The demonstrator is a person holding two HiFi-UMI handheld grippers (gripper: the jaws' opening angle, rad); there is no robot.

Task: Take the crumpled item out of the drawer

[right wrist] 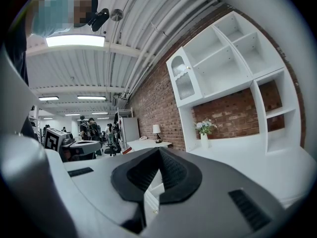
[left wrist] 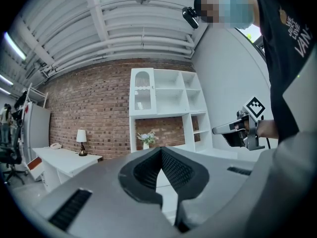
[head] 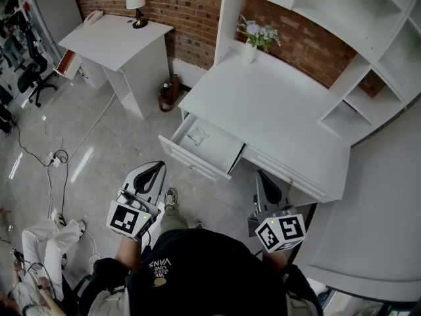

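The 2 grippers hang close to the person's body, well short of the desk. The left gripper and right gripper each have jaws closed tip to tip on nothing. Beyond them, the drawer stands open, and the crumpled white item lies near its left end. I'd reach with the nearer left gripper, spread the jaws first, then pinch a raised fold.

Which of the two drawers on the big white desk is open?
The left drawer, pulled out with the crumpled item lying inside; the right drawer beside it is shut flush.
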